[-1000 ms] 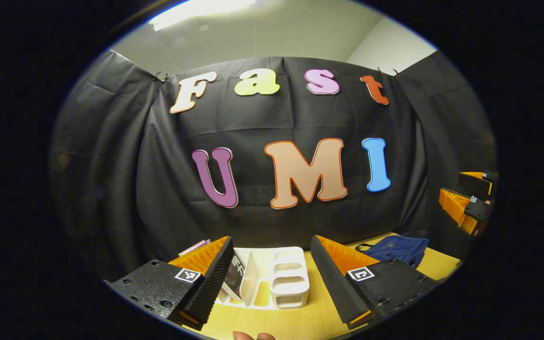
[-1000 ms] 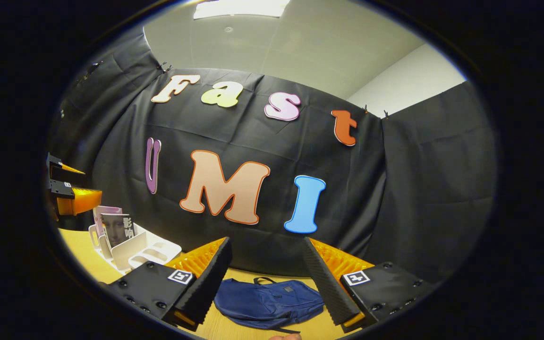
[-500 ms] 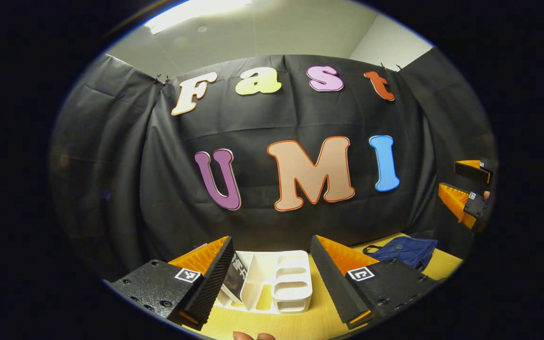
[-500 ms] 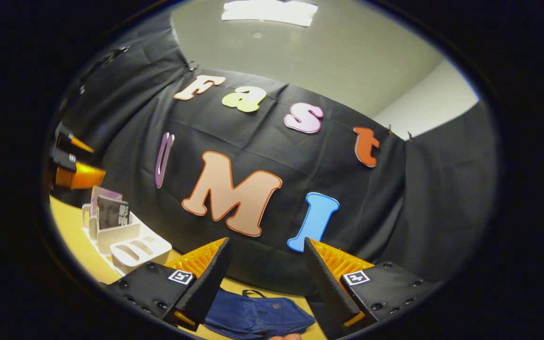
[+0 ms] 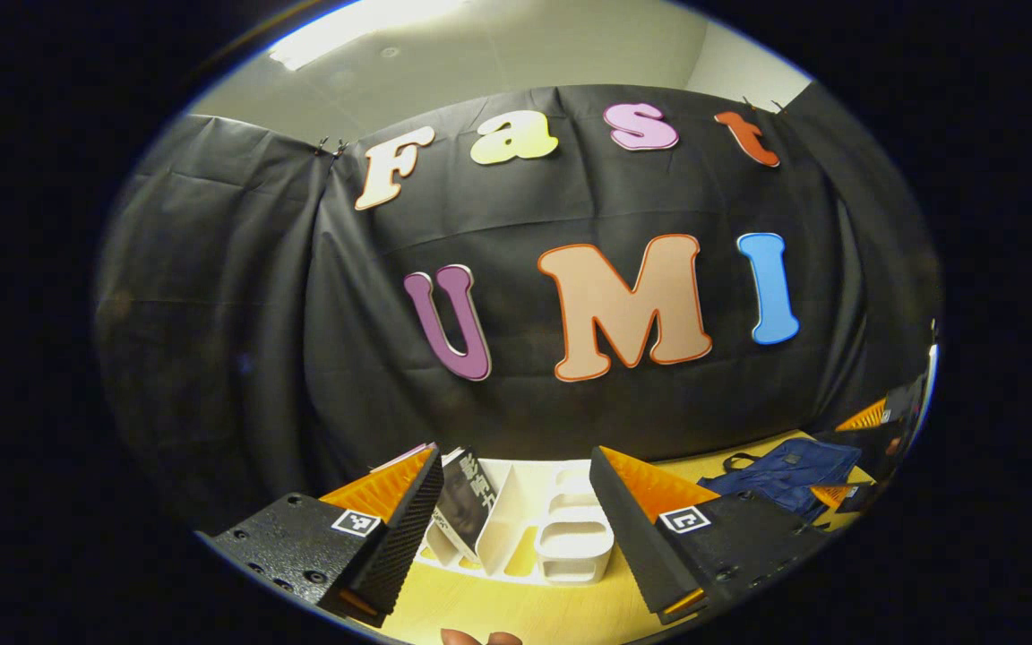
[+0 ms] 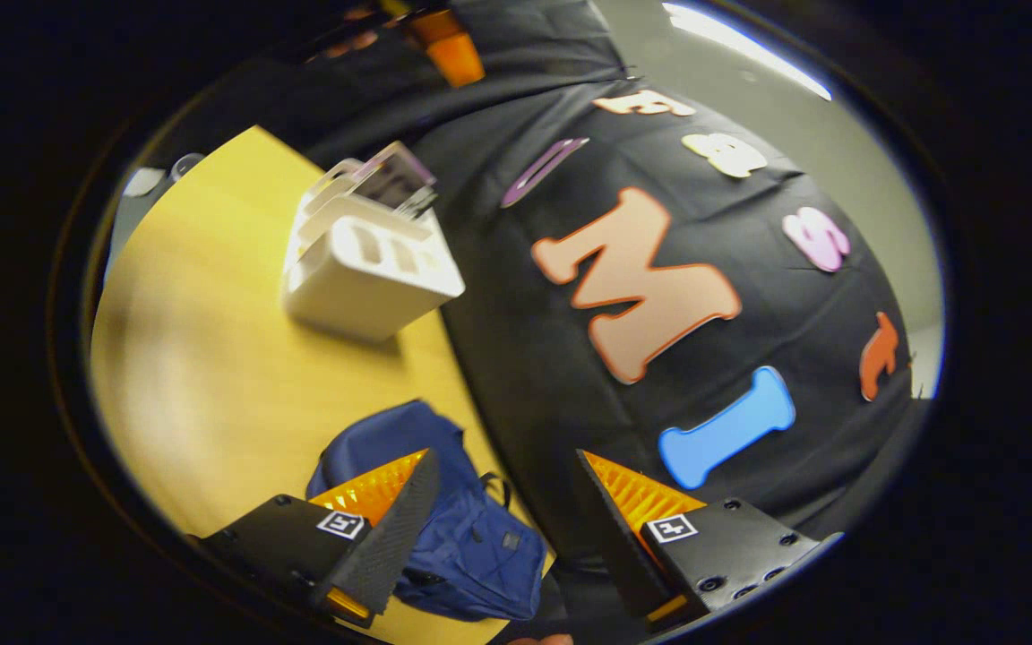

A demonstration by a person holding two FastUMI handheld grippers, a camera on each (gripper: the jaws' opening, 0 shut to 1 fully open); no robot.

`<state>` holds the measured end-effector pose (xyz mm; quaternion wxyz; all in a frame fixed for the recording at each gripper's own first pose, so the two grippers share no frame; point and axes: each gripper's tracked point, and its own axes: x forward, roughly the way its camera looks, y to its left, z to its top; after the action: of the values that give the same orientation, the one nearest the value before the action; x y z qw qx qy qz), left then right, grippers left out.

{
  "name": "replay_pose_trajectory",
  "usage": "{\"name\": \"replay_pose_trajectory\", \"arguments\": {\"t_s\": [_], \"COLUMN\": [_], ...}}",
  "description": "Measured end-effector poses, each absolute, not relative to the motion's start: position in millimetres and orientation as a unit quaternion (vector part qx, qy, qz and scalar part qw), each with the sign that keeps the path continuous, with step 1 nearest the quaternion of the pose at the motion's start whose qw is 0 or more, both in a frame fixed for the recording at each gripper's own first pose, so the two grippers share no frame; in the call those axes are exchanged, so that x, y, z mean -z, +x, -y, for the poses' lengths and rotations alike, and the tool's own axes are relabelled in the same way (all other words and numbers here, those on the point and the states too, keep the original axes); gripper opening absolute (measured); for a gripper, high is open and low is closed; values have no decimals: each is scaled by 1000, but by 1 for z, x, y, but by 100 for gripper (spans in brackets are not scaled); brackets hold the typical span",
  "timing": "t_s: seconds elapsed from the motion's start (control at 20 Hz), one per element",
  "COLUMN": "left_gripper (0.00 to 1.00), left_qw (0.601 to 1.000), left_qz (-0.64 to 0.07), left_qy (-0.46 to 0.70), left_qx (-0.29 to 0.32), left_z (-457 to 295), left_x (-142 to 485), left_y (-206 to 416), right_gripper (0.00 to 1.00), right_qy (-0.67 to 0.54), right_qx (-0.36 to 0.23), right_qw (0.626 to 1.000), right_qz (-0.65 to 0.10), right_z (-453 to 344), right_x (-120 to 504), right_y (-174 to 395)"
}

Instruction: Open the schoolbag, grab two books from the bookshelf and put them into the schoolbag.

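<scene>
A white bookshelf (image 5: pixel 534 528) stands on the wooden table right ahead of my open left gripper (image 5: pixel 516 502), with a dark-covered book (image 5: pixel 464 503) upright in its left slot and a pink book's edge (image 5: pixel 404 457) behind. The blue schoolbag (image 5: pixel 780 470) lies flat at the right, with the right gripper's fingers (image 5: pixel 865 421) over it. In the right gripper view, tilted steeply, my right gripper (image 6: pixel 507 502) is open just above the schoolbag (image 6: pixel 444 520), which looks closed. The bookshelf (image 6: pixel 364 260) with its books (image 6: pixel 395 179) sits farther off on the table.
The yellow wooden table (image 6: pixel 211 358) runs between bookshelf and bag, with bare surface on the near side. The black cloth wall (image 5: pixel 570 403) stands close behind both. The left gripper's finger (image 6: pixel 449 49) shows at the top of the right gripper view.
My right gripper has rolled sharply and dropped toward the schoolbag. My left gripper has turned slightly left and moved a little closer to the bookshelf.
</scene>
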<state>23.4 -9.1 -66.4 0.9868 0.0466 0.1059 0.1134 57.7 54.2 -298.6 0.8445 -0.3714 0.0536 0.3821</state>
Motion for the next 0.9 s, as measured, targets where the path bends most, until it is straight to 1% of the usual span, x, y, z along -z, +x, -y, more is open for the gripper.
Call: {"name": "replay_pose_trajectory", "arguments": {"t_s": [0.05, 0.1, 0.2, 0.25, 0.3, 0.35, 0.4, 0.45, 0.5, 0.6, 0.65, 0.7, 0.75, 0.9], "left_gripper": [99, 96, 96, 96, 96, 96, 96, 96, 96, 96, 100, 96, 96, 96], "left_qw": [986, 985, 984, 984, 983, 983, 983, 983, 983, 982, 981, 981, 981, 981], "left_qz": [-110, -113, -124, -132, -134, -132, -132, -134, -136, -143, -145, -146, -147, -145], "left_qy": [43, 40, 38, 40, 41, 40, 38, 35, 32, 32, 34, 34, 35, 38], "left_qx": [-119, -123, -119, -117, -118, -118, -119, -121, -121, -121, -121, -121, -121, -123], "left_z": [3, -1, -13, -19, -28, -34, -40, -45, -48, -52, -55, -57, -58, -61], "left_x": [69, 72, 81, 84, 87, 86, 88, 89, 93, 99, 100, 102, 102, 102], "left_y": [20, 20, 23, 26, 29, 32, 36, 39, 41, 42, 43, 44, 44, 47], "right_gripper": [97, 97, 97, 97, 100, 100, 97, 97, 89, 89, 89, 89, 89, 59], "right_qy": [-386, -400, -428, -442, -453, -460, -465, -472, -481, -487, -490, -492, -494, -488], "right_qx": [-397, -410, -432, -441, -451, -457, -463, -463, -462, -462, -460, -455, -448, -430], "right_qw": [830, 816, 787, 772, 759, 750, 742, 736, 731, 725, 724, 725, 728, 738], "right_qz": [-69, -80, -105, -116, -122, -127, -139, -144, -147, -155, -159, -159, -160, -177], "right_z": [-58, -60, -67, -69, -72, -75, -77, -78, -80, -85, -86, -89, -90, -95], "right_x": [324, 345, 381, 395, 407, 415, 422, 429, 433, 444, 448, 450, 453, 464], "right_y": [54, 50, 48, 43, 38, 35, 30, 32, 33, 35, 37, 42, 48, 62]}}
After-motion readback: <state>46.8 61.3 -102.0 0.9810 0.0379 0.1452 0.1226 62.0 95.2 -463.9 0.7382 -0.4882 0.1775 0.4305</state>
